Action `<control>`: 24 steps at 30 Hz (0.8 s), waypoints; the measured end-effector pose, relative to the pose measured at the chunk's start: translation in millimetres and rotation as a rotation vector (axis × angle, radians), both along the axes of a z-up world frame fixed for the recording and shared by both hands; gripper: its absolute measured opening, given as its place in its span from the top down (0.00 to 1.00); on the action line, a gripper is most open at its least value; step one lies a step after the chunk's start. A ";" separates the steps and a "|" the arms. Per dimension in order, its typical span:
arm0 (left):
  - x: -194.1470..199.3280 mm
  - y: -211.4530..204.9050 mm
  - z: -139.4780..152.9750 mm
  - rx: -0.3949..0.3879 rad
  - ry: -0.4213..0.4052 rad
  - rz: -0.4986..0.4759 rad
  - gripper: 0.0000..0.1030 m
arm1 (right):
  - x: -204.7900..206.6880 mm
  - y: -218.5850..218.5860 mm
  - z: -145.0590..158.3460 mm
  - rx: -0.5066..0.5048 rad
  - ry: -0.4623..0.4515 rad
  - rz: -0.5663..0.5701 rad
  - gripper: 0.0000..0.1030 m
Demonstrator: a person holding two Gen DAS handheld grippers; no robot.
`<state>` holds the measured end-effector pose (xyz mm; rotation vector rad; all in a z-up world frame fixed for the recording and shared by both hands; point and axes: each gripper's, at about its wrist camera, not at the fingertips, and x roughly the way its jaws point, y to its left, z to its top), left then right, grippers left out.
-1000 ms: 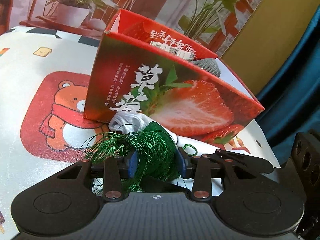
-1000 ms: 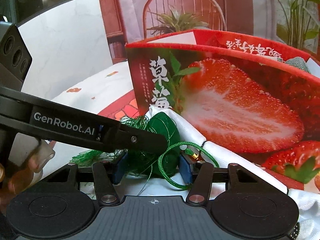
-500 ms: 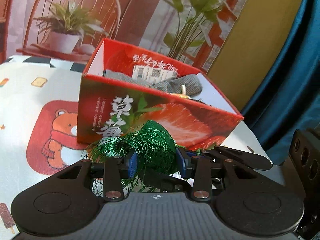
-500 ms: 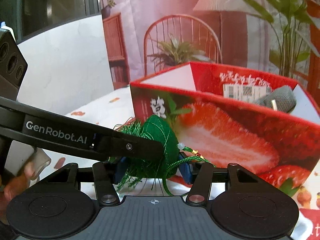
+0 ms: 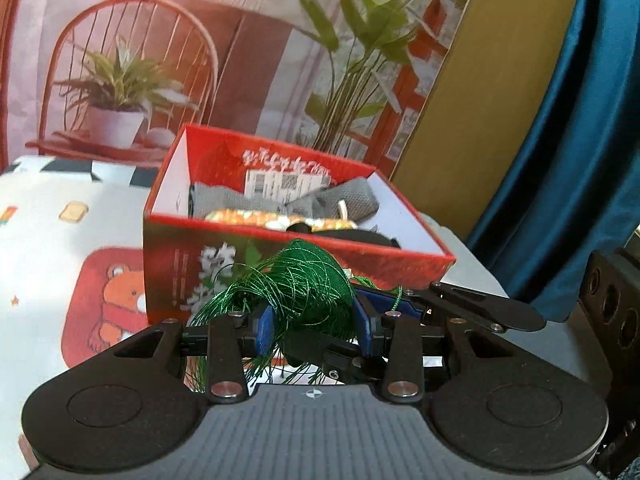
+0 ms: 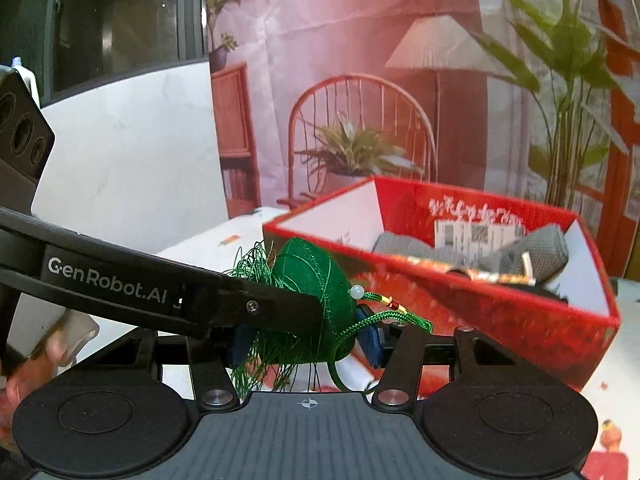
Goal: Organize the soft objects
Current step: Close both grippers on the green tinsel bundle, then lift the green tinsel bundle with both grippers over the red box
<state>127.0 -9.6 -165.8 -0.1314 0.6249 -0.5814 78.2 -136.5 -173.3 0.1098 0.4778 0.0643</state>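
The green tassel [image 5: 308, 284] is clamped between the blue pads of the left gripper [image 5: 313, 326] and, seen from the right wrist view, also pinched by the right gripper [image 6: 306, 344], so both are clenched on the same tassel [image 6: 308, 292]. It is held in the air in front of the red box [image 5: 280, 268], just short of the near wall and about level with its rim. The box [image 6: 480, 312] already holds a grey cloth [image 5: 344, 200] and an orange patterned item [image 5: 276, 220].

Risks, as judged:
- Loose threads and the cord [image 6: 372, 320] hang below the pads; they could be snagged on the near rim if the tassel is not carried high enough.
- The light cardboard box could be pushed or tipped if the wall is struck.
- With two grips on one soft thing, threads could be pulled out or tangled round a finger if the grippers are moved apart unevenly.
- If only one gripper is released, strands may stay caught on its pad.
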 end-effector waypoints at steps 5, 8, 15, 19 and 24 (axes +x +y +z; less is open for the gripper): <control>6.3 -6.6 14.1 -0.001 -0.037 -0.012 0.60 | 3.0 -6.0 15.5 -0.018 -0.031 -0.005 0.52; 13.7 -9.1 25.0 -0.006 -0.062 -0.018 0.60 | 9.3 -12.3 26.9 -0.032 -0.048 -0.007 0.52; 42.4 -13.3 53.8 -0.012 -0.118 -0.018 0.59 | 38.0 -27.5 57.8 -0.069 -0.085 -0.006 0.52; 57.9 -16.8 69.2 0.014 -0.164 -0.022 0.59 | 60.9 -33.6 72.1 -0.113 -0.102 -0.002 0.52; 82.0 -17.5 78.0 0.017 -0.165 -0.020 0.56 | 89.0 -41.7 80.9 -0.120 -0.113 -0.013 0.52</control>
